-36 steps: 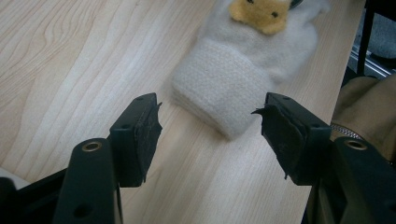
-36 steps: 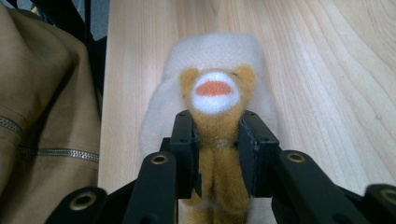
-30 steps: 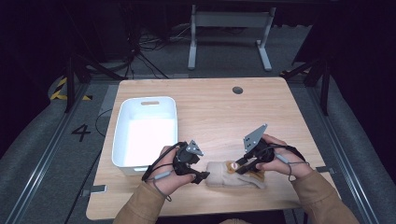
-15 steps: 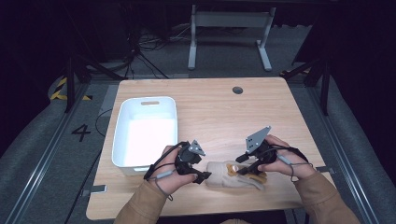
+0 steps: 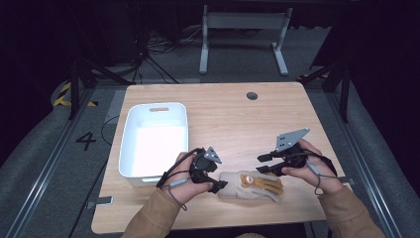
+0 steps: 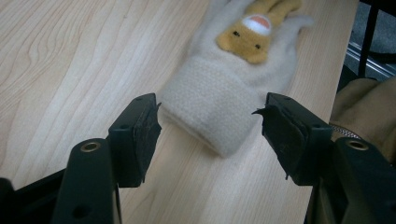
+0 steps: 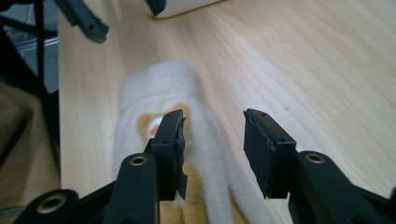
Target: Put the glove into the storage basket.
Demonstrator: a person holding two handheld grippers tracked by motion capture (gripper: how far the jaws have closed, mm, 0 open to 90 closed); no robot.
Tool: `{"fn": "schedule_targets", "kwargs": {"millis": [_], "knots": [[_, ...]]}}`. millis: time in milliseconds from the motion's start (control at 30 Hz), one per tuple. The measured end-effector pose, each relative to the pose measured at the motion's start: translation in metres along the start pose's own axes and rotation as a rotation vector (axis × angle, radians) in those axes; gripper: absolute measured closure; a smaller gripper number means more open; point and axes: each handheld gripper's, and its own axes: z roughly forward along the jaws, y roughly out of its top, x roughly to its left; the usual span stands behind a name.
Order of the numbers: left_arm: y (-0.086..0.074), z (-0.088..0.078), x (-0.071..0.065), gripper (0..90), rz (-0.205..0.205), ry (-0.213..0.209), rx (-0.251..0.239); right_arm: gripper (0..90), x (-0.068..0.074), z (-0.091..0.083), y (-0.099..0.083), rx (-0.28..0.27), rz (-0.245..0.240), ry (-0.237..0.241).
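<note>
Glove (image 5: 251, 185) flat on table (image 5: 228, 119), cuff toward left claw (image 5: 214, 179), fingers toward right claw (image 5: 261, 163), both claws open.

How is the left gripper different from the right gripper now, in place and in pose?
The left gripper sits at the glove's cuff, jaws open on either side of it; the right gripper hangs above the glove's fingers. The left points down at the table, the right lies nearly level. Both are open and hold nothing.
</note>
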Motion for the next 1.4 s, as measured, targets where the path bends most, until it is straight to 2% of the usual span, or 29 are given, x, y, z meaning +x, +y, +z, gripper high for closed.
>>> {"fn": "schedule_targets", "kwargs": {"millis": [200, 267, 433, 500, 567, 633, 733, 800, 867, 1000, 1033, 1100, 1200, 1400], "knots": [[0.006, 0.003, -0.001, 36.8, 0.018, -0.006, 0.003, 58.8, -0.005, -0.013, -0.008, -0.060, 0.075, -0.063], [0.008, 0.005, -0.001, 36.7, 0.022, -0.009, 0.004, 58.3, -0.007, -0.018, -0.012, -0.074, 0.115, -0.093], [0.012, 0.008, -0.001, 36.6, 0.030, -0.016, 0.007, 54.2, -0.014, -0.025, -0.021, -0.090, 0.151, -0.155], [0.013, 0.009, -0.001, 36.6, 0.034, -0.024, 0.011, 54.6, -0.016, -0.028, -0.026, -0.089, 0.183, -0.162], [0.014, 0.009, -0.001, 36.7, 0.041, -0.028, 0.016, 54.5, -0.017, -0.030, -0.028, -0.091, 0.178, -0.180], [0.017, 0.010, -0.001, 36.8, 0.047, -0.034, 0.014, 55.4, -0.018, -0.034, -0.032, -0.091, 0.212, -0.168], [0.020, 0.012, -0.001, 36.8, 0.055, -0.037, 0.015, 55.4, -0.017, -0.038, -0.037, -0.093, 0.216, -0.191], [0.021, 0.014, -0.001, 36.8, 0.060, -0.041, 0.017, 55.0, -0.018, -0.041, -0.041, -0.095, 0.250, -0.202], [0.023, 0.014, -0.001, 36.8, 0.065, -0.044, 0.015, 56.8, -0.019, -0.043, -0.045, -0.101, 0.293, -0.182], [0.025, 0.015, -0.001, 36.8, 0.070, -0.049, 0.014, 50.3, -0.022, -0.049, -0.053, -0.038, 0.341, -0.265], [0.025, 0.016, -0.001, 36.8, 0.071, -0.046, 0.015, 48.5, -0.023, -0.050, -0.055, -0.035, 0.358, -0.275], [0.025, 0.016, -0.001, 36.8, 0.072, -0.045, 0.019, 45.6, -0.028, -0.051, -0.060, -0.049, 0.348, -0.305], [0.024, 0.016, -0.001, 36.8, 0.068, -0.042, 0.018, 42.9, -0.035, -0.052, -0.067, -0.046, 0.367, -0.352], [0.021, 0.018, -0.001, 36.8, 0.066, -0.033, 0.016, 31.7, -0.045, -0.048, -0.075, -0.059, 0.402, -0.374]]}}
